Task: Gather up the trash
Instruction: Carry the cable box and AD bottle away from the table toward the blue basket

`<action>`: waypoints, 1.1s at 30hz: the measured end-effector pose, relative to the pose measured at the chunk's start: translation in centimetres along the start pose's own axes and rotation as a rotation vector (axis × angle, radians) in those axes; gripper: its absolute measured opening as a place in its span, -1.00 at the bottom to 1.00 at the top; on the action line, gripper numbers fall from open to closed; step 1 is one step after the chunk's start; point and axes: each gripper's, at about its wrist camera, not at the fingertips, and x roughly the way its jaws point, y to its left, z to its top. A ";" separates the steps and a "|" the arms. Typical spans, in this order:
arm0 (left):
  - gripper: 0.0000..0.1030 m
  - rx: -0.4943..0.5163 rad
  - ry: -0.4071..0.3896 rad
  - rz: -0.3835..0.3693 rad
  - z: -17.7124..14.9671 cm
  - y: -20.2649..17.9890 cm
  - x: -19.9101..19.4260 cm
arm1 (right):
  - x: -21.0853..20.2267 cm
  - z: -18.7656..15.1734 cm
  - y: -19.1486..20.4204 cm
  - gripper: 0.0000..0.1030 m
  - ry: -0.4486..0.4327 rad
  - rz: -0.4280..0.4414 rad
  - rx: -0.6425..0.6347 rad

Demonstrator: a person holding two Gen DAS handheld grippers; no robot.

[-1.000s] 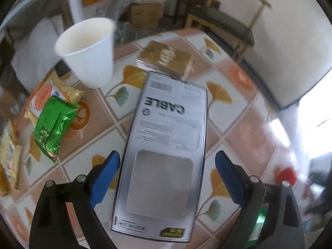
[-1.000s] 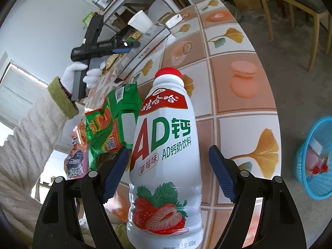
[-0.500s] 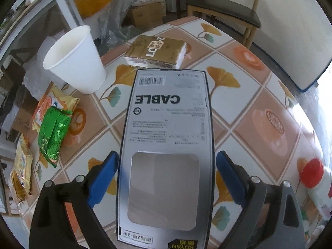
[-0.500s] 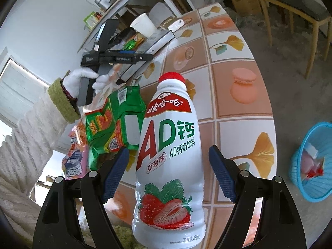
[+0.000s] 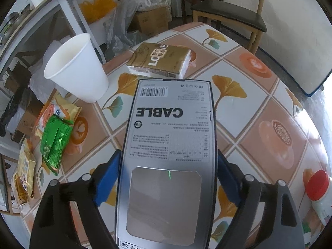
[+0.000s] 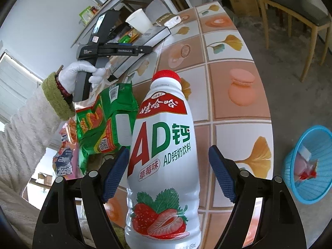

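A silver box marked CABLE (image 5: 170, 128) lies flat on the tiled table (image 5: 269, 95). My left gripper (image 5: 169, 153) straddles its near half. Its jaws are closing, and the blue pads (image 5: 108, 178) meet the box's two long edges. The right wrist view shows the same box (image 6: 145, 39) under the left gripper (image 6: 148, 50), held by a white-gloved hand (image 6: 76, 72). A white strawberry-drink bottle (image 6: 164, 145) with a red cap stands between the fingers of my right gripper (image 6: 168, 151). The left pad is at its side and the right pad stands apart.
A white paper cup (image 5: 78, 68), a gold tissue pack (image 5: 159, 60) and a green pea packet (image 5: 56, 143) lie beyond the box. A green snack bag (image 6: 103, 120) sits left of the bottle. A blue basket (image 6: 290, 186) holding scraps stands on the floor. A chair (image 5: 230, 16) stands behind the table.
My left gripper has come down and levelled over the cable box, which now fills the space between the pads. The bottle's red cap has entered its view. The right gripper stayed put.
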 end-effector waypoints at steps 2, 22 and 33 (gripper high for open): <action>0.59 0.010 -0.008 0.008 0.0 -0.1 -0.1 | 0.1 0.0 0.0 0.41 0.007 -0.006 -0.005; 0.55 0.023 -0.032 0.029 -0.4 -0.6 -0.5 | 0.7 0.3 0.5 0.26 0.047 -0.024 -0.002; 0.55 0.050 -0.054 0.076 -0.7 -0.9 -0.9 | 1.0 0.4 0.5 0.09 0.042 0.004 0.032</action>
